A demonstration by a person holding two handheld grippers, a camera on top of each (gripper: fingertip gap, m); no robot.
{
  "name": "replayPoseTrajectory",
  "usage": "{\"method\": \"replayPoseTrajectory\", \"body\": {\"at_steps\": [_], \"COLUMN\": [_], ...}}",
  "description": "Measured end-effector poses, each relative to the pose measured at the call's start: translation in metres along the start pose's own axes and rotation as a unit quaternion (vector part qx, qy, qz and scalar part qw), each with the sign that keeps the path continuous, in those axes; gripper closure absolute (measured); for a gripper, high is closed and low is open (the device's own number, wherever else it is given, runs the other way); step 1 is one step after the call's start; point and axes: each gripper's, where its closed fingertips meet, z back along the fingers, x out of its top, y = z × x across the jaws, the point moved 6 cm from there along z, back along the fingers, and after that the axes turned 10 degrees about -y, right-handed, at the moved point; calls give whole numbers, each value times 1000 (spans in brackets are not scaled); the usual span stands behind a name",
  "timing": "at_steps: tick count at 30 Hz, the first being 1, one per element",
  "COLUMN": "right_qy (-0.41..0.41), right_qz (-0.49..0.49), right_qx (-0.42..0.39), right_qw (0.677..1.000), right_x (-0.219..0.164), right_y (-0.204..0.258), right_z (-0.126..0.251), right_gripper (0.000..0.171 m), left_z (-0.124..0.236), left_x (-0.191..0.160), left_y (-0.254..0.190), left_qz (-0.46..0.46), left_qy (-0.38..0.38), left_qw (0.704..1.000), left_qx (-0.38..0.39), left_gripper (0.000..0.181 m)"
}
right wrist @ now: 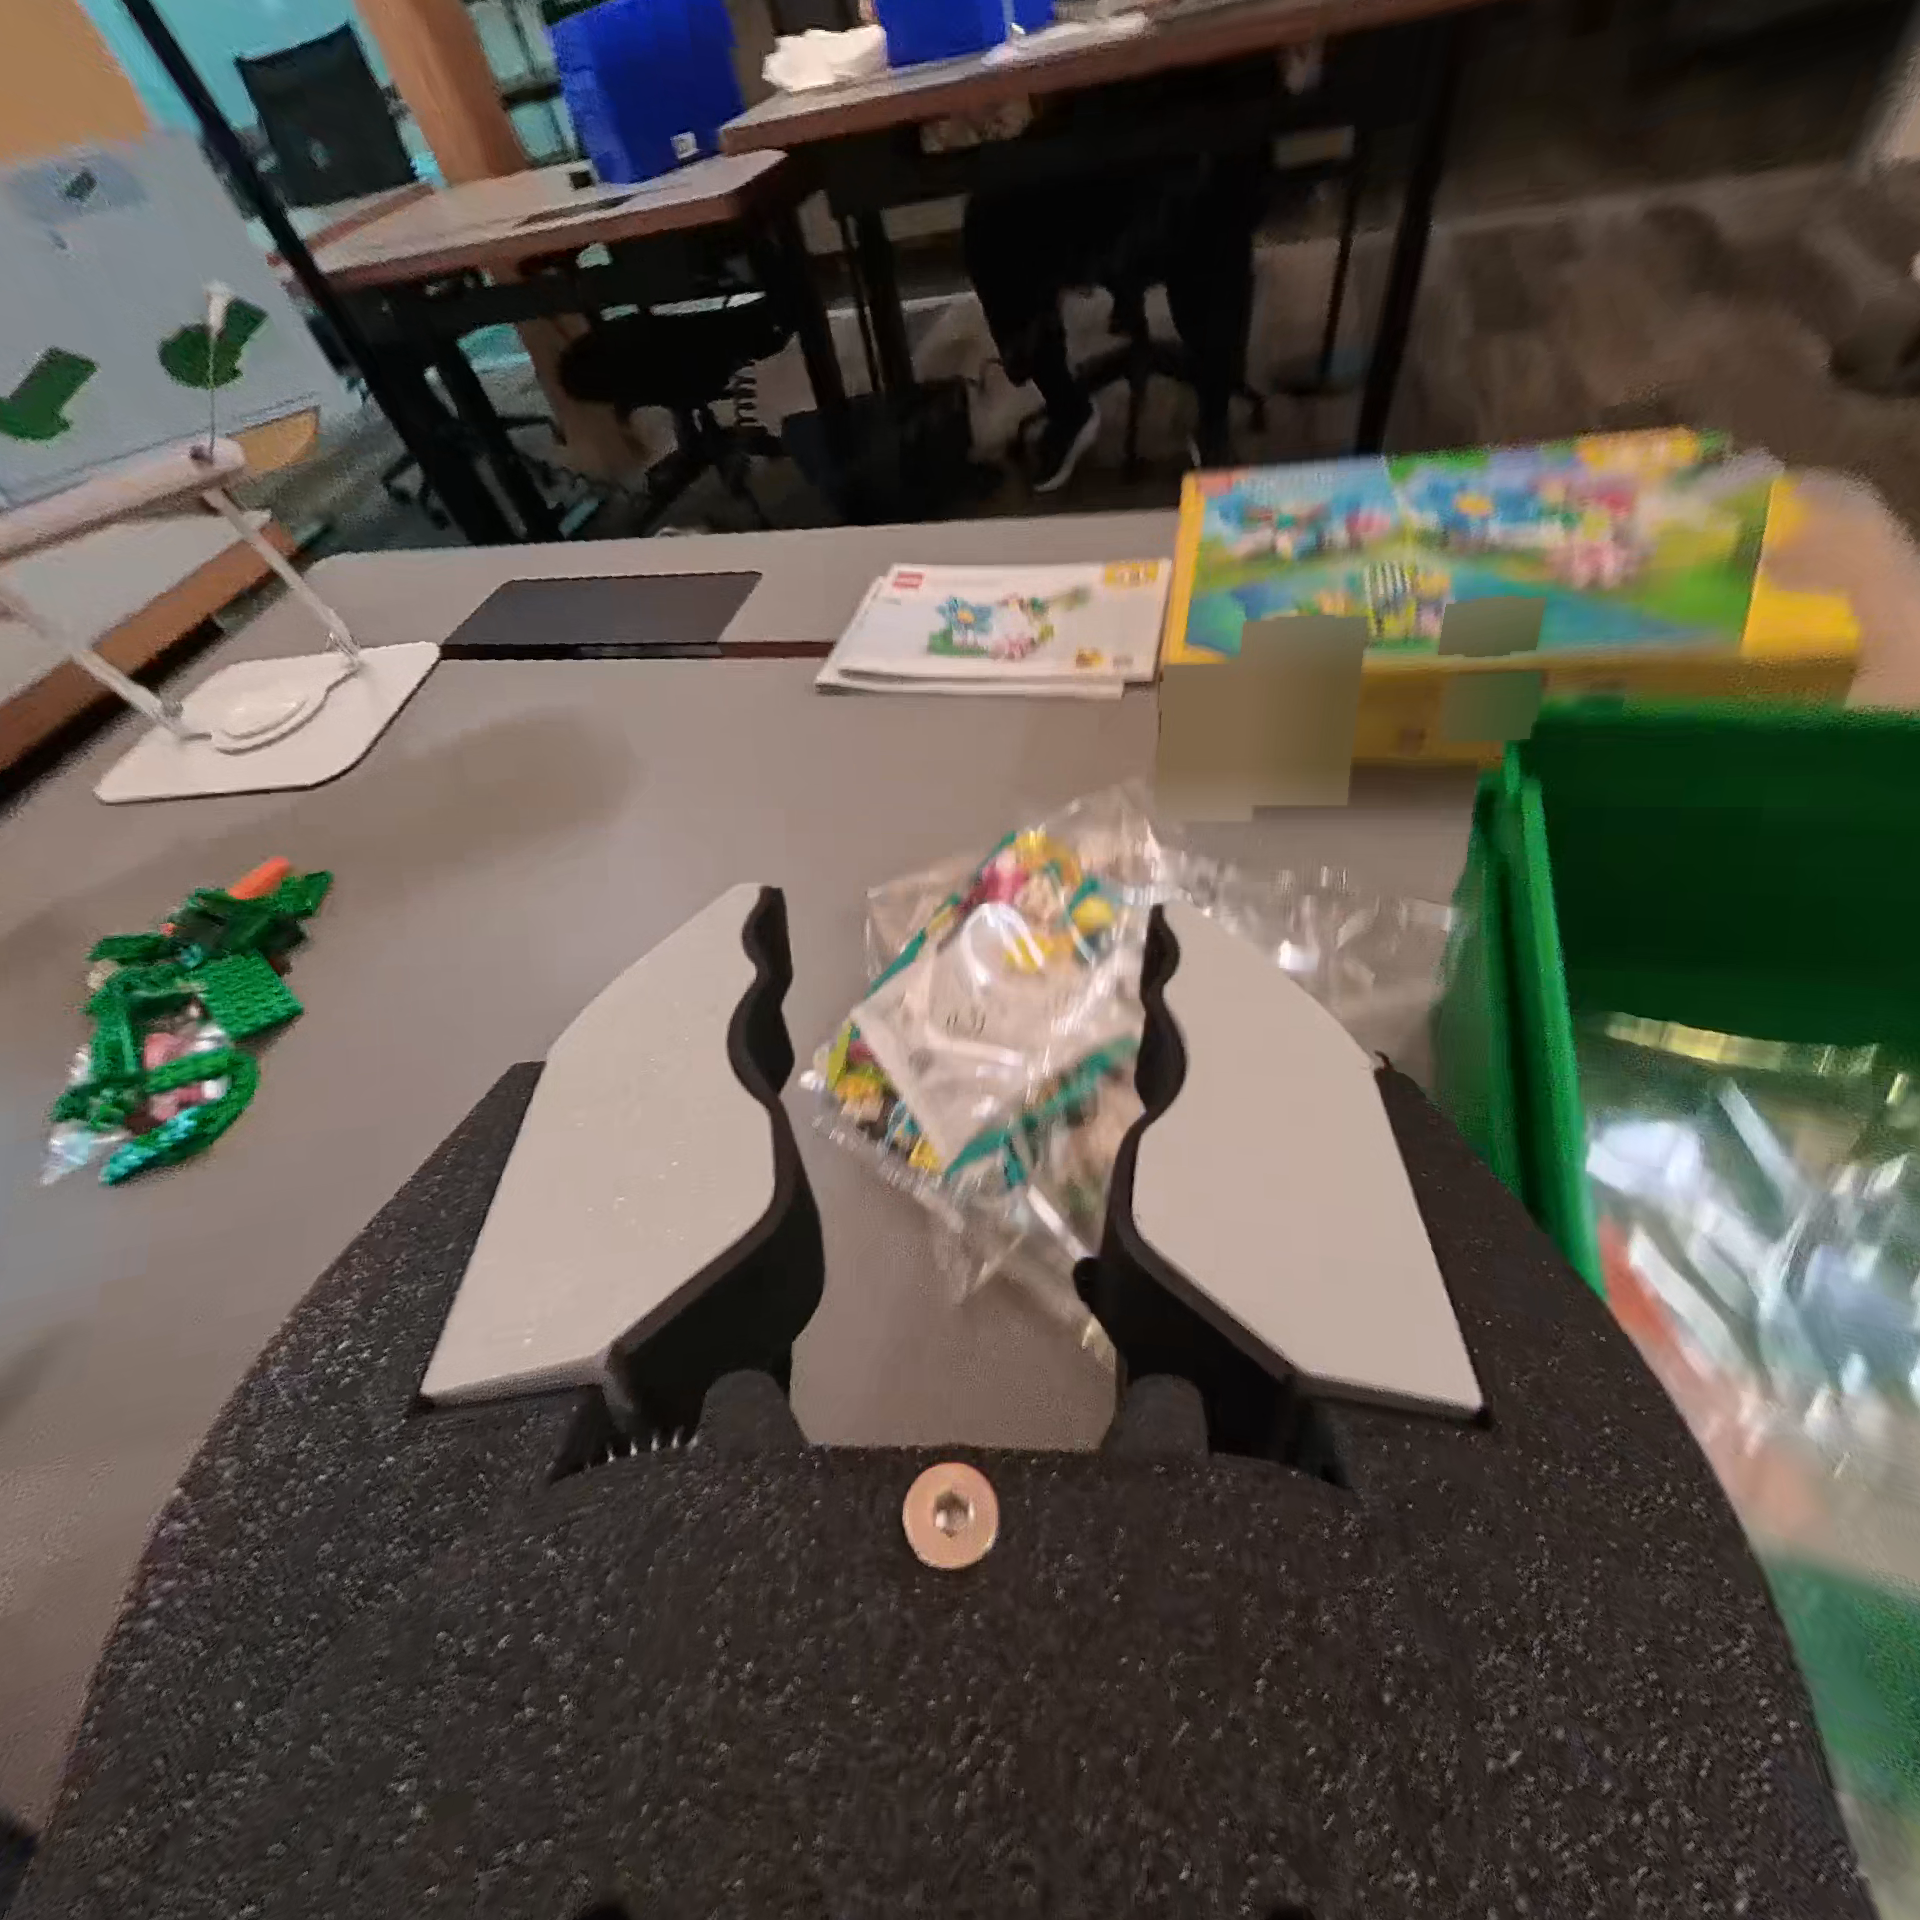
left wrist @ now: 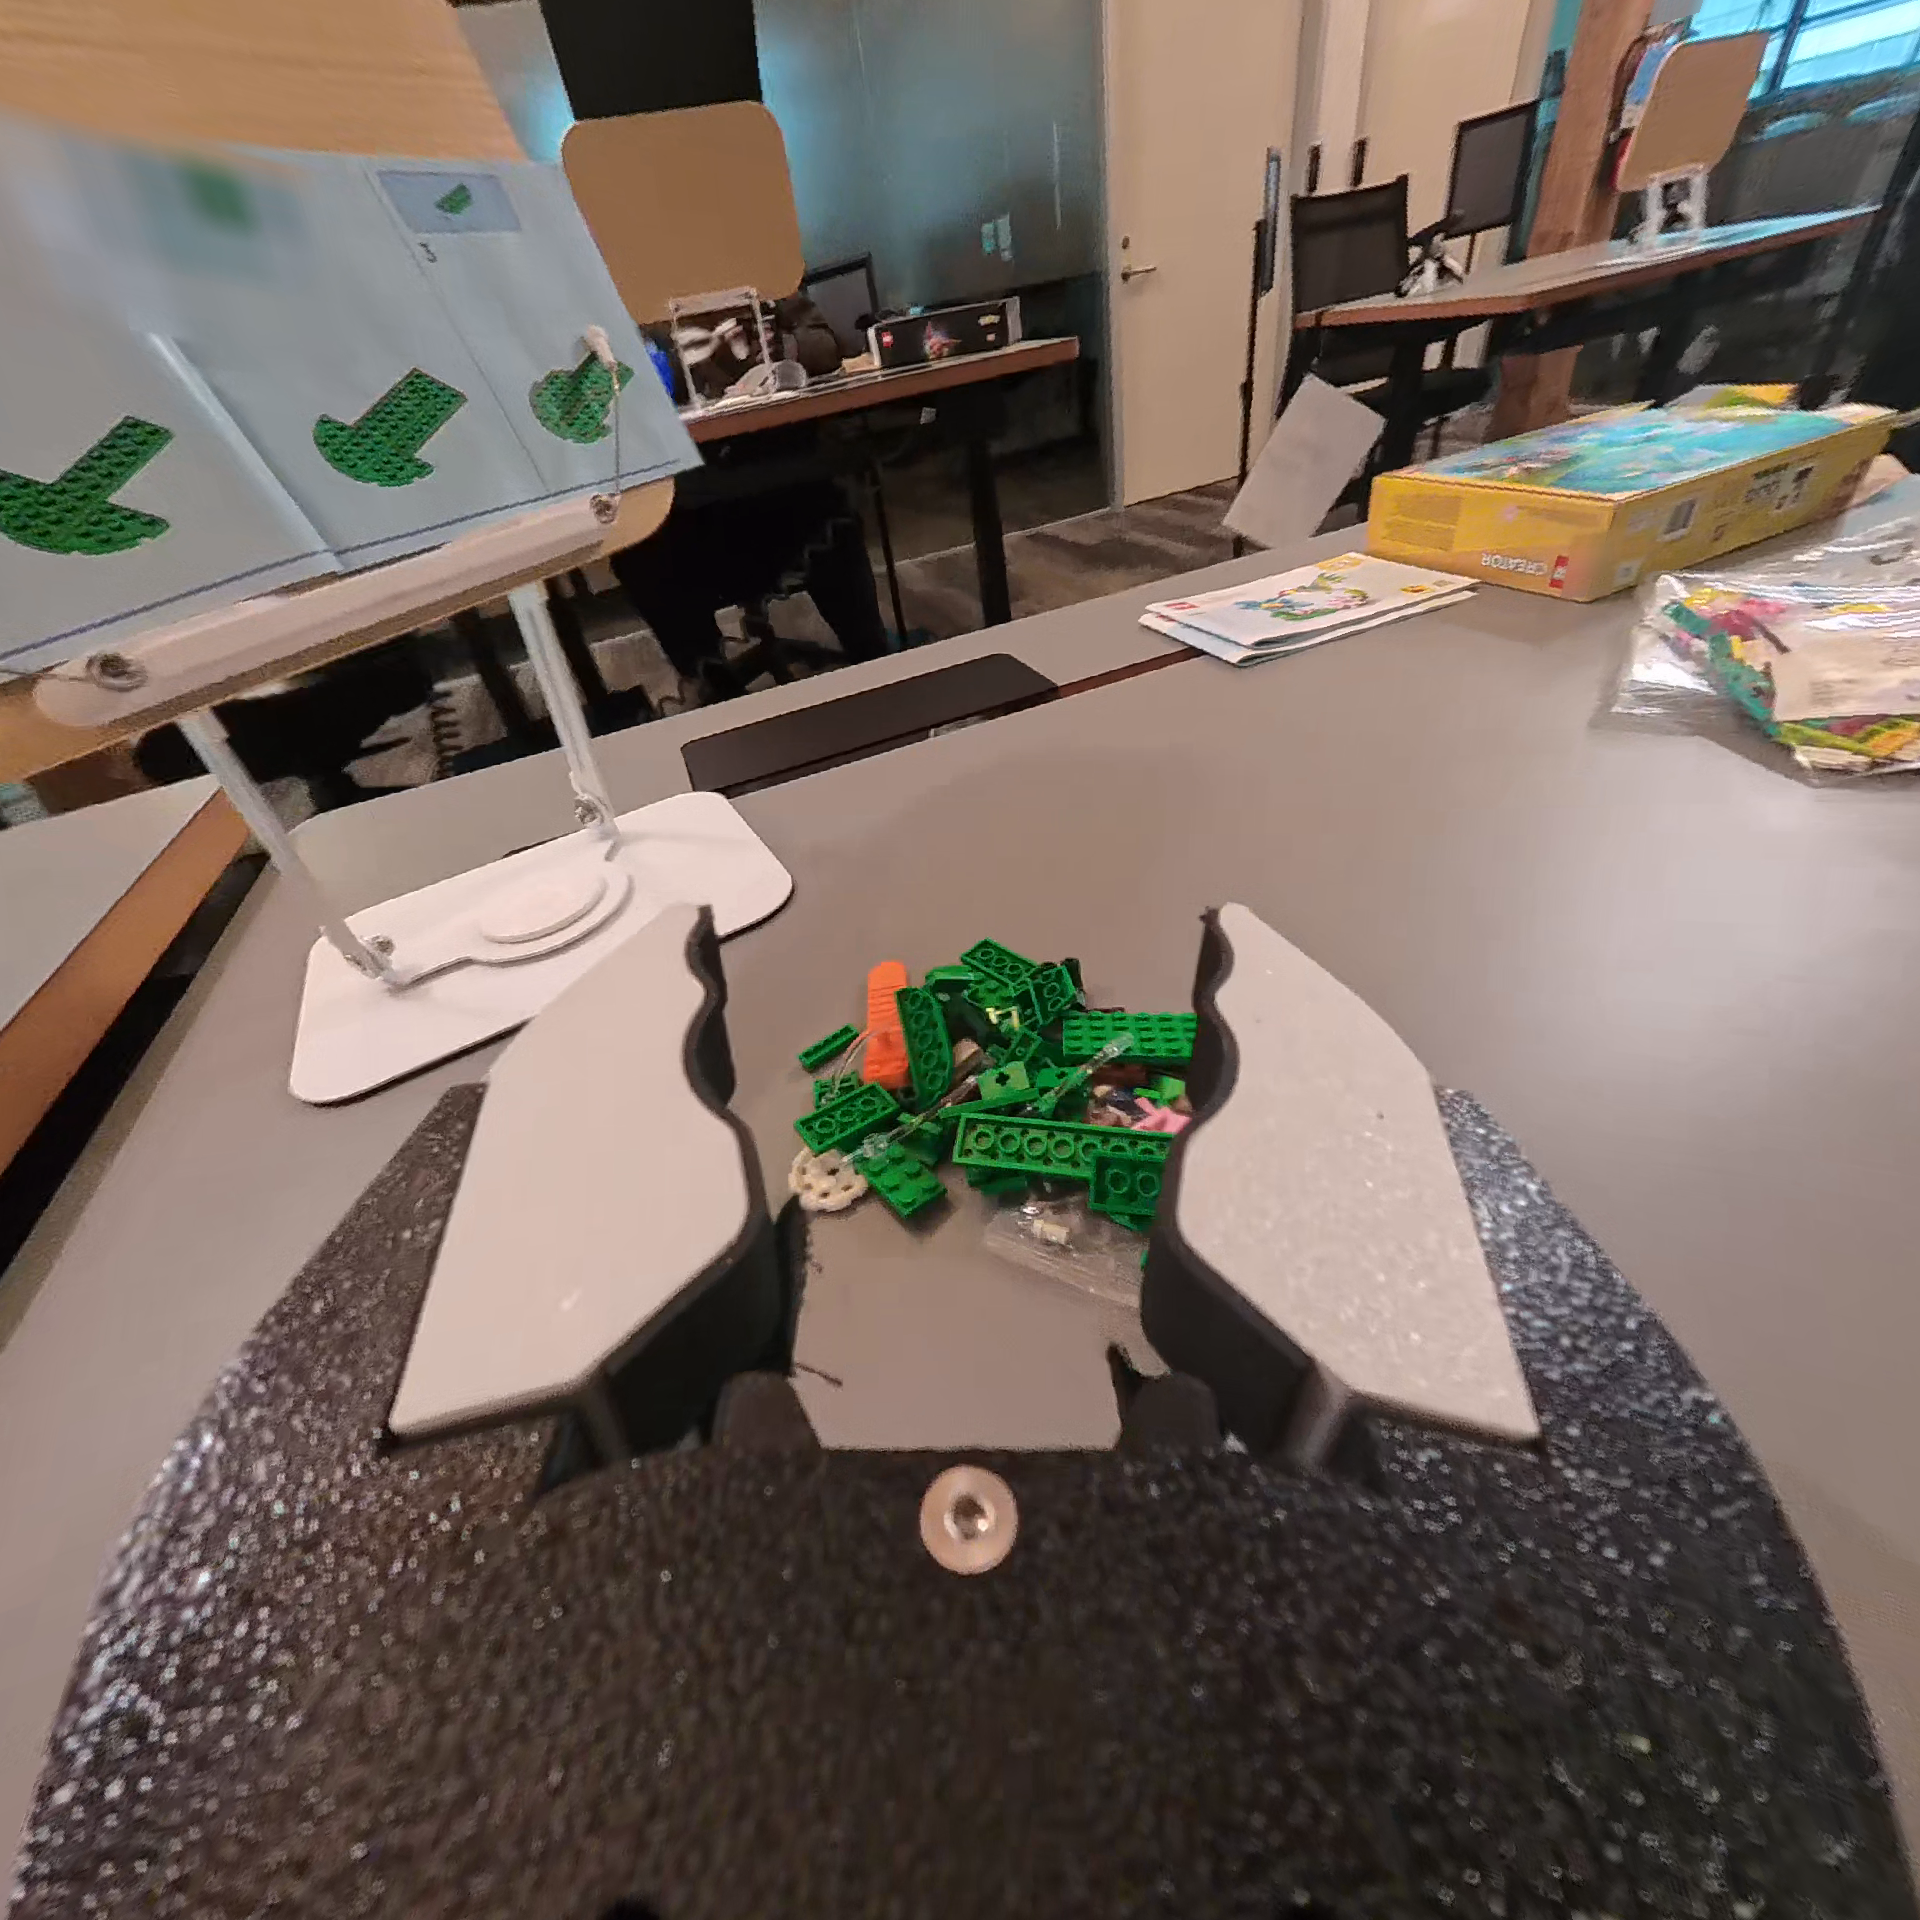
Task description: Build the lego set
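Your left gripper (left wrist: 961, 935) is wide open and holds nothing; it points at the pile of green bricks (left wrist: 1003, 1091) lying loose on the grey table (left wrist: 1455, 987), with an orange tool (left wrist: 888, 1013) at the pile's far edge. Your right gripper (right wrist: 961, 925) is also spread wide and empty, its fingers either side of a clear bag of mixed pieces (right wrist: 987, 1049). A green bin (right wrist: 1662, 914) stands just to the right, and the yellow box (right wrist: 1507, 592) and booklets (right wrist: 997, 629) lie further back

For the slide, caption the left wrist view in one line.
Open left gripper hovers over a pile of green bricks on the grey table, instruction booklet propped on a stand at left.
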Motion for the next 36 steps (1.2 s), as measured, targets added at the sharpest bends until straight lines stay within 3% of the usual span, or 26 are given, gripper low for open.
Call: {"method": "replayPoseTrajectory", "body": {"at_steps": [3, 8, 11, 17, 20, 23, 24, 30, 36], "right_qy": [25, 94, 109, 120, 107, 101, 99, 71, 113], "right_qz": [-64, -90, -98, -171, -197, -182, -170, -83, -80], "right_qx": [-33, -99, -135, -136, -124, -96, -83, 42, 159], "right_qw": [997, 987, 980, 969, 967, 973, 977, 993, 978], "right_x": [-41, -98, -113, -130, -131, -127, -125, -108, -107], "right_y": [-5, -18, -30, -46, -53, -53, -51, -24, 11], "right_z": [20, 31, 28, 6, 0, -2, -3, -5, -7], "right_gripper": [111, 112, 112, 103, 115, 165, 171, 171, 171], "left_z": [-7, -21, -24, -24, -22, -21, -22, -27, -31], "left_x": [-2, 5, 8, 4, 3, 2, 1, -5, -6], "left_y": [-11, -29, -39, -53, -54, -55, -56, -68, -77], "left_qz": [-12, -48, -38, -43, -49, -44, -41, -31, -34], "left_qy": [-1, -19, -31, -23, -17, -13, -10, 7, 12], "left_qw": [999, 995, 992, 989, 988, 988, 988, 985, 984], "left_qx": [-41, -89, -116, -142, -146, -149, -150, -170, -176], "left_gripper": [97, 99, 99, 100, 100, 102, 102, 106, 107]}}
